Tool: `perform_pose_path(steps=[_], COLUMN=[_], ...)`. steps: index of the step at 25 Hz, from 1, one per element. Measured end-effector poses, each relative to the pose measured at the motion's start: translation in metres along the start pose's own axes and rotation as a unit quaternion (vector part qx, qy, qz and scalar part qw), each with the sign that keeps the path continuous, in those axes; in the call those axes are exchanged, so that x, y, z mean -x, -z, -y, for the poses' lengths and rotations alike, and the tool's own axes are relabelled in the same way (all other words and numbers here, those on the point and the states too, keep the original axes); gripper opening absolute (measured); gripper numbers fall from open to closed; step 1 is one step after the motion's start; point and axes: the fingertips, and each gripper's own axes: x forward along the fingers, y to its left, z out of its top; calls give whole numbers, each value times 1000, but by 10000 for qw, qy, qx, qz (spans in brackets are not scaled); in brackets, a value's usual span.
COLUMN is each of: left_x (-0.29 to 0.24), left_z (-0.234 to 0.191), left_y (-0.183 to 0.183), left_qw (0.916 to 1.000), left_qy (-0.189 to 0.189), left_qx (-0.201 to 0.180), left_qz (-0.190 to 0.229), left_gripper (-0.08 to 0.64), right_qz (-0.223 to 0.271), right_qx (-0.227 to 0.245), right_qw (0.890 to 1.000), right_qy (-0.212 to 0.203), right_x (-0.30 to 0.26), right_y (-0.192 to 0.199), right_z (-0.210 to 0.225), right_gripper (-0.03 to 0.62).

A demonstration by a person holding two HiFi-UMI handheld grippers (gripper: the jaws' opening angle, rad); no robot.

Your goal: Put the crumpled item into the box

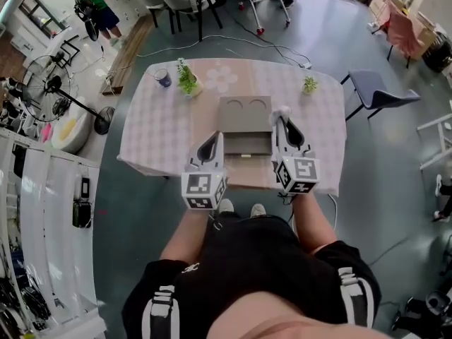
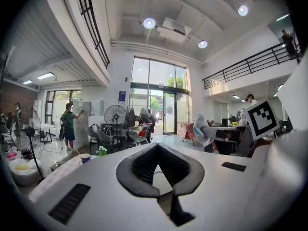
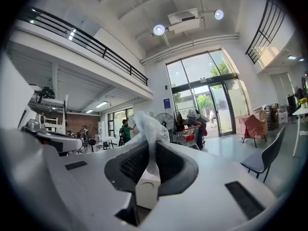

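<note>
An open cardboard box [image 1: 244, 116] lies in the middle of the checkered table [image 1: 152, 129], its flaps spread. My right gripper [image 1: 281, 123] hangs over the box's right edge, shut on a white crumpled item [image 1: 282, 111]. In the right gripper view the thin white crumpled item [image 3: 149, 125] sticks up from between the pads, with the right gripper [image 3: 151, 147] raised and facing the room. My left gripper [image 1: 218, 140] hovers at the box's left front corner. In the left gripper view the left gripper [image 2: 157, 146] has its tips together and holds nothing.
Two small potted plants [image 1: 187, 80] [image 1: 309, 85] and a blue cup [image 1: 163, 78] stand at the table's far side. A grey chair [image 1: 378, 90] is to the right, with a floor fan [image 1: 49, 83] and white shelving [image 1: 42, 210] to the left. A person in green [image 1: 92, 2] stands far back.
</note>
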Motion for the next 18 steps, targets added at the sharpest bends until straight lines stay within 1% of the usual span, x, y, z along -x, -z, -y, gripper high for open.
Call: perform_pose_path(steps=[5, 10, 15, 18], left_x=[-14, -23, -19, -15], left_z=[-15, -28, -34, -37], left_y=[-11, -15, -11, -8], left_qw=[9998, 9997, 9998, 9998], left_qy=[134, 199, 188, 154], left_qx=[-100, -74, -38, -10], left_qz=[98, 108, 105, 80], left_gripper=[-9, -9, -8, -8], right_qz=[-38, -197, -434, -684], right_qx=[68, 206, 602, 862], right_qw=[10000, 9996, 9972, 9937], right_qy=[36, 33, -73, -222], right_x=[-13, -27, -31, -32], right_y=[0, 6, 17, 28], right_z=[-9, -17, -28, -39], right_gripper=[40, 41, 41, 41])
